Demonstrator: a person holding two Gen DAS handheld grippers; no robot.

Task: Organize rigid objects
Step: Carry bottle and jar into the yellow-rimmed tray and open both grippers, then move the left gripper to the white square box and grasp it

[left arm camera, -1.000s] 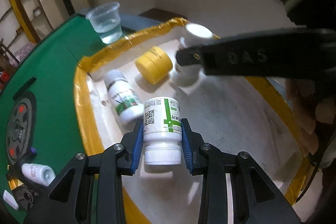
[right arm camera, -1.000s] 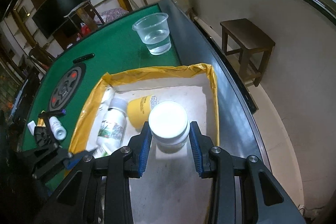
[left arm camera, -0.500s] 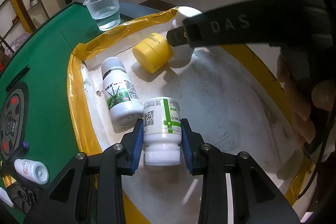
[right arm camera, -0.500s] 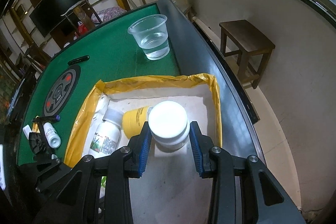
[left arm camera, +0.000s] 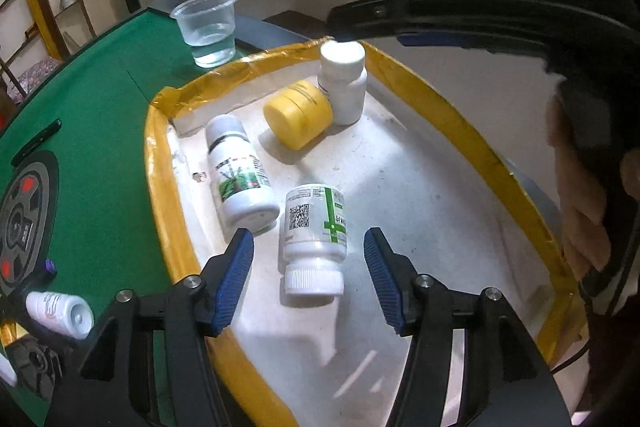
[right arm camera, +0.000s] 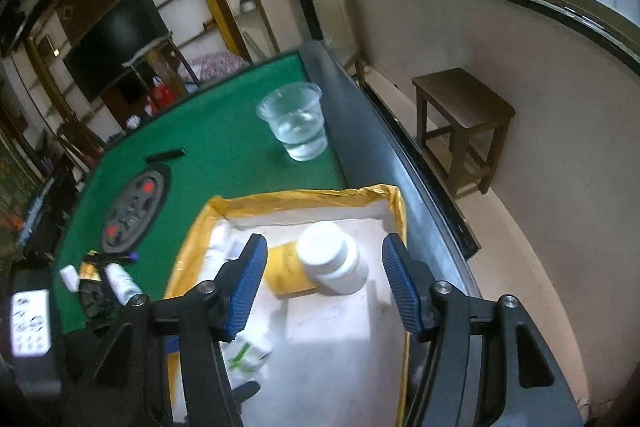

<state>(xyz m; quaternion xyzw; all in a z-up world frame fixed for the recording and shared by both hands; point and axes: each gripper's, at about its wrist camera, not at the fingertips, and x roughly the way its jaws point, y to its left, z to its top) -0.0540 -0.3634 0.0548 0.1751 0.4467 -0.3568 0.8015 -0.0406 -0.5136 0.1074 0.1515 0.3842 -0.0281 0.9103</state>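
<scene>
Tongs on the left (left arm camera: 308,279) are opening, their blue pads standing clear on both sides of the green-cross bottle (left arm camera: 316,227), which lies on the white floor of the yellow-rimmed tray (left arm camera: 158,163) with its ribbed cap pointing back toward the tongs and its long axis running straight away from them. Nothing presses on it now, so it looks released, and any retreat should go back along that axis to avoid nudging it. Just beside it to the left lies the plant-label bottle (left arm camera: 240,171), angled slightly. Farther in, the yellow jar (left arm camera: 298,115) leans against the upright white bottle (left arm camera: 343,83). The right tongs (right arm camera: 324,285) are opening too, that white bottle (right arm camera: 332,259) standing free between and below their pads. Beyond the tray a plastic cup (left arm camera: 208,27) of water stands on the green bench (left arm camera: 96,99).
</scene>
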